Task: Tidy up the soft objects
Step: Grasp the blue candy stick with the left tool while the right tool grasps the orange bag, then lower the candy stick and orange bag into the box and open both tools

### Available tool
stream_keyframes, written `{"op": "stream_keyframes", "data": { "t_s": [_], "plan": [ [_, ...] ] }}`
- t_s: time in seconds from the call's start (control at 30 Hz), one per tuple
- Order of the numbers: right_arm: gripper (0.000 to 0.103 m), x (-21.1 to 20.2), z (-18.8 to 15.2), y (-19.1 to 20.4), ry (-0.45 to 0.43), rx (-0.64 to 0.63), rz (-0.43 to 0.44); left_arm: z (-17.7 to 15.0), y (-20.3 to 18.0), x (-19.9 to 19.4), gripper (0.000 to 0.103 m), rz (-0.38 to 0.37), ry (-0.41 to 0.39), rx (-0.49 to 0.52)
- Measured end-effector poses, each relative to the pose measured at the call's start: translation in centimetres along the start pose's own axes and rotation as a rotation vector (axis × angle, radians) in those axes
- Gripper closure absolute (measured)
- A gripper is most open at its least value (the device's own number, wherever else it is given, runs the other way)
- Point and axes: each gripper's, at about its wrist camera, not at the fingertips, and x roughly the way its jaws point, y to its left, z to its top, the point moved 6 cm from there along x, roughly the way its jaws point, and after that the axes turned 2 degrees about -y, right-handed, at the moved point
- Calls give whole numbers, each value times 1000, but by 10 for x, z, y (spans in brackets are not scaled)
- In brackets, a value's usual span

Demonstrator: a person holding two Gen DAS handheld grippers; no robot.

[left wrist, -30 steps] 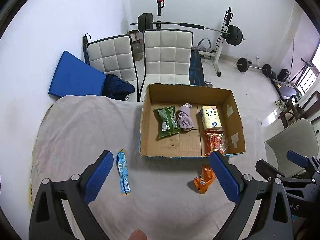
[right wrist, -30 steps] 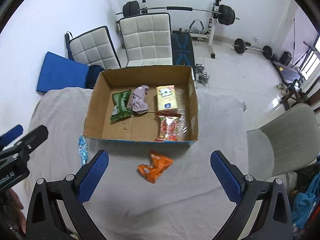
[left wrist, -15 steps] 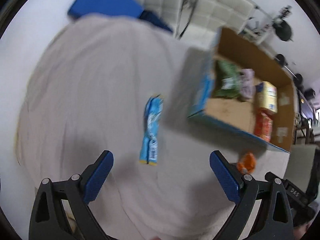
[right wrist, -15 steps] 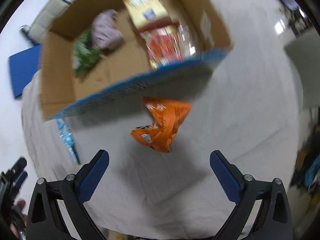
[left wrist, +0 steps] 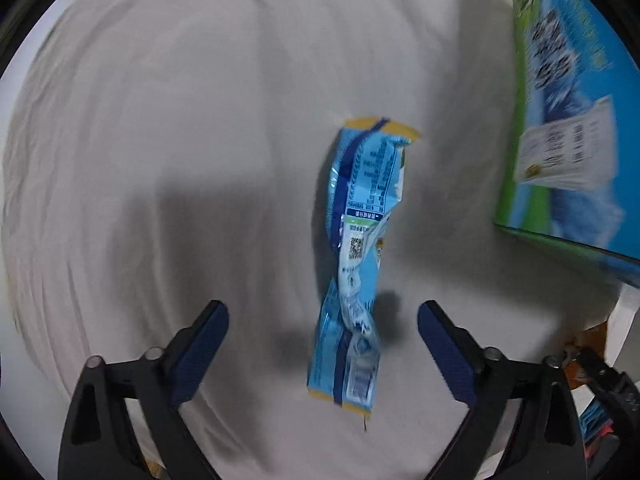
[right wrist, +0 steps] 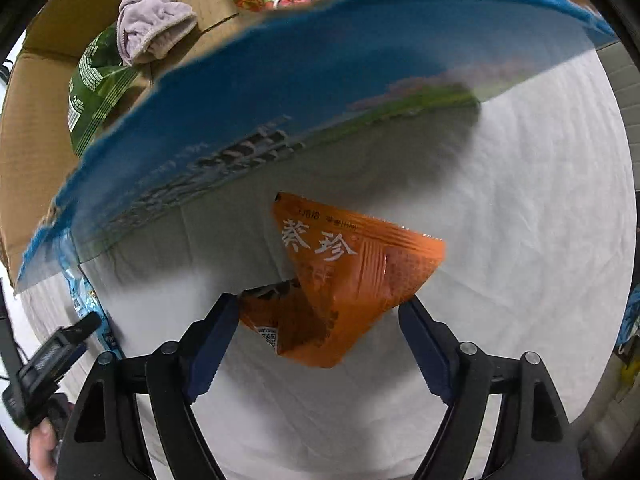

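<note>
Both packets are thin and crinkly, so each hand-held gripper should drop low and close across the packet's middle, not its sealed end.

The left hand-held gripper (left wrist: 322, 320) is wide open, straddling the blue packet (left wrist: 360, 248) on the cloth-covered worktop (left wrist: 160, 140), left of the box (left wrist: 568, 120).

The right hand-held gripper (right wrist: 318, 316) is also wide, its fingers flanking the orange packet (right wrist: 344, 280) just before the box's front wall.

A wrinkled pale grey cloth (left wrist: 160, 128) covered the work surface and filled most of both views. Soft shadows fell across it at centre frame. In the right wrist view a strip of light tiled floor (right wrist: 626, 80) showed at the right edge. Walls, windows and other furniture were out of frame.
</note>
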Motion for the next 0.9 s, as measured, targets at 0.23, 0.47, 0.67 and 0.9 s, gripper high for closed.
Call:
{"op": "stream_keyframes", "data": {
  "t_s": [0.23,0.47,0.67,0.9],
  "plan": [
    [42,0,-8,8,-16,-35,-27,-14,-13,4,72,16,-2,72],
    [57,-11,-33,11,-29,-111,-36,-50,-24,-8,80,10,-54,98],
    [60,-22,-66,0,-47,-157,-5,-94,-36,-28,80,-47,-87,98],
    [65,-51,-91,-5,-75,-197,54,-144,-69,-71,80,-100,-159,183]
  ]
}}
